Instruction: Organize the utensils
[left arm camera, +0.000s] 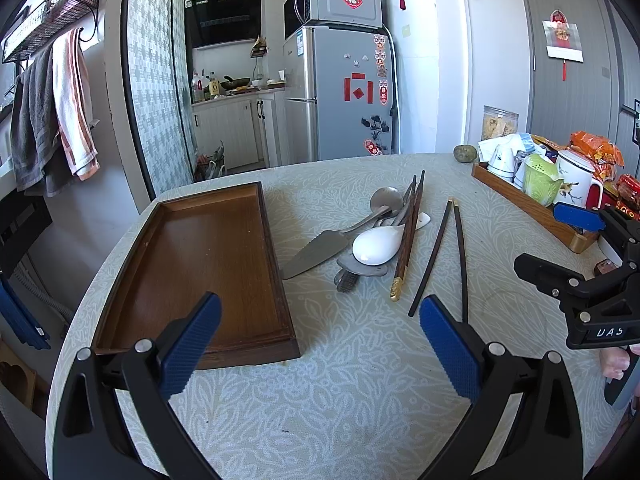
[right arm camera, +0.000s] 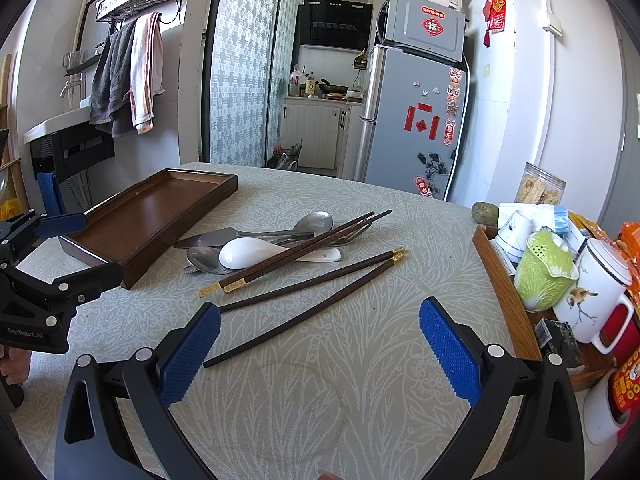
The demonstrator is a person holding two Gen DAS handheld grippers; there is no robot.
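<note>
An empty dark wooden tray (left arm camera: 192, 264) (right arm camera: 148, 216) lies on the table's left. Right of it is a utensil pile: a white ceramic spoon (left arm camera: 378, 246) (right arm camera: 248, 254), metal spoons (left arm camera: 386, 200) (right arm camera: 316, 222), a cake server (left arm camera: 316, 254) (right arm camera: 212, 238), and a pair of chopsticks (left arm camera: 410, 232) (right arm camera: 296, 250) across them. A second pair of chopsticks (left arm camera: 460, 256) (right arm camera: 304, 300) lies apart, nearer the right. My left gripper (left arm camera: 320, 344) is open, empty, in front of the tray's near corner. My right gripper (right arm camera: 320, 348) is open, empty, near the loose chopsticks' tips.
A light wooden tray (left arm camera: 532, 210) (right arm camera: 508, 304) with cups, a white mug (right arm camera: 596, 292) and a green cabbage-shaped pot (right arm camera: 544, 270) stands at the right edge. A jar (right arm camera: 540, 190), snack packets and a stone (left arm camera: 464, 153) lie behind it. The table's round edge curves at left.
</note>
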